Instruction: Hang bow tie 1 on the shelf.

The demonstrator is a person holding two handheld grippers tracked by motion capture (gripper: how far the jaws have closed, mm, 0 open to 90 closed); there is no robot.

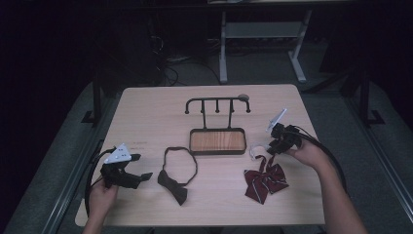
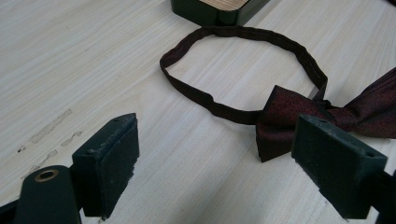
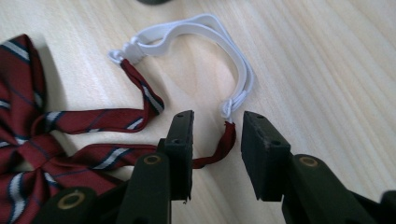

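Note:
A red striped bow tie [image 1: 265,180] lies at the table's right front, its white elastic loop [image 1: 254,152] towards the stand. My right gripper [image 1: 270,146] is low over that loop. In the right gripper view its jaws [image 3: 218,122] straddle the red strap end [image 3: 226,140] just below the white elastic [image 3: 233,51], with a gap on each side, so they stand open. The striped bow [image 3: 28,140] lies at the left. A dark red bow tie [image 1: 178,187] with a round neck band [image 2: 243,35] lies left of centre. My left gripper [image 1: 141,166] rests beside it, jaws [image 2: 219,135] wide open and empty, the bow [image 2: 289,121] just beyond them.
A black hanger stand [image 1: 216,101] with several pegs and a wooden-floored tray [image 1: 217,141] stands mid-table; its corner [image 2: 215,11] shows in the left gripper view. The table's edges lie close behind both hands. Bare wood lies between the two ties.

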